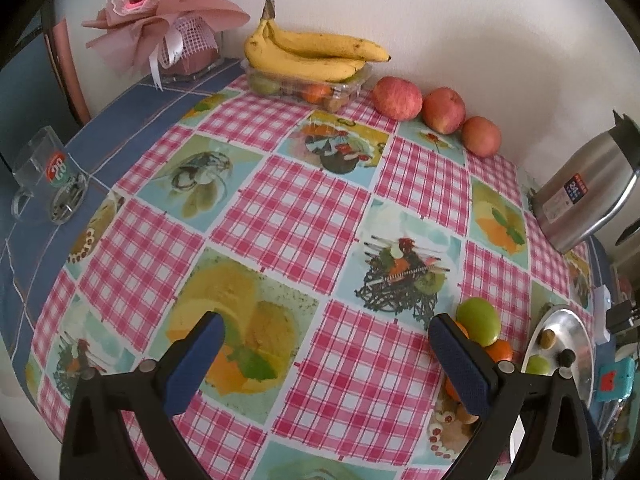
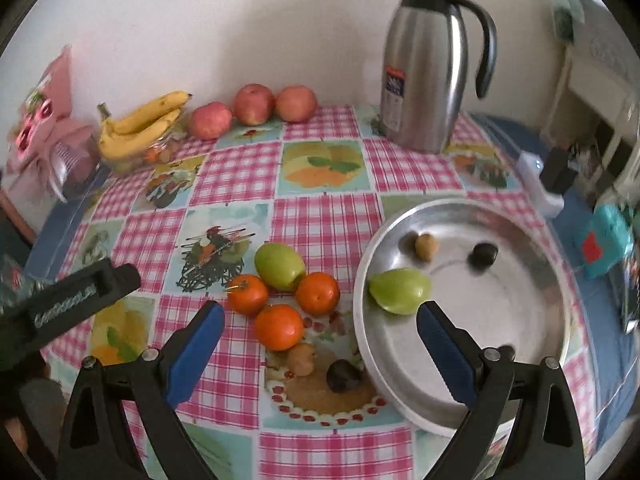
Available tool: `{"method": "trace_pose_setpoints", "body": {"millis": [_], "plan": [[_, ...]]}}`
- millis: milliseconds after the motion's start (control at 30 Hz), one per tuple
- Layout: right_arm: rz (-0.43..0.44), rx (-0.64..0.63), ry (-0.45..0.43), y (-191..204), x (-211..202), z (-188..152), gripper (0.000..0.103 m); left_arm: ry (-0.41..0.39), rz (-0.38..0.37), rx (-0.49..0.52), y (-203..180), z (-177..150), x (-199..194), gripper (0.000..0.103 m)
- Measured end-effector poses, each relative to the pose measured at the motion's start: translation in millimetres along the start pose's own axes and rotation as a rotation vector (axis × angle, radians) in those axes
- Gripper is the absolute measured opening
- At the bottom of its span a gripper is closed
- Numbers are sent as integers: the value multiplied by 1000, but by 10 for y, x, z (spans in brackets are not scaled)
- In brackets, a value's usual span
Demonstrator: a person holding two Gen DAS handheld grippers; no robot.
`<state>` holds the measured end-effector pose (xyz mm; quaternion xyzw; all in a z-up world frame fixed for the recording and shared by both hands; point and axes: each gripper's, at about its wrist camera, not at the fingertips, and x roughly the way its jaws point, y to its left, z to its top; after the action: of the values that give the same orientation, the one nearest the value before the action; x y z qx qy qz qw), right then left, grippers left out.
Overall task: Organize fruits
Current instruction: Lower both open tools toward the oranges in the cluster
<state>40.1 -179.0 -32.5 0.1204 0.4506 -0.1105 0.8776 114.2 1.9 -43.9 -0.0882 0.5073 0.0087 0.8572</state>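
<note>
while both hang above the checked counter (image 2: 320, 208), the right gripper (image 2: 320, 338) and the left gripper (image 1: 326, 342) are spread wide and hold nothing; a green fruit (image 2: 400, 290), a tan one and a dark one lie in the metal plate (image 2: 520, 320), and three oranges (image 2: 278, 326) cluster touching another green fruit (image 2: 278, 266) just beside it

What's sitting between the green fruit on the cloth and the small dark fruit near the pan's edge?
In the right wrist view, three oranges lie between the green fruit and the dark fruit, plus a small tan fruit beside the dark one.
</note>
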Motion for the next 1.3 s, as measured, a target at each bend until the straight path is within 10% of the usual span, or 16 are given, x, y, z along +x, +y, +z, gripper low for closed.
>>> {"method": "trace_pose_setpoints", "body": {"millis": [367,567,1300], "plan": [[-2,136,99,-91,290,183,96,-72,-129,-5,-11,80,12,103],[70,162,121,-131,456,230,78,-64,-162,-51,9,153,128,103],[158,146,131,-384,521,279,53,129,-233,80,-559,144,596,92]]}}
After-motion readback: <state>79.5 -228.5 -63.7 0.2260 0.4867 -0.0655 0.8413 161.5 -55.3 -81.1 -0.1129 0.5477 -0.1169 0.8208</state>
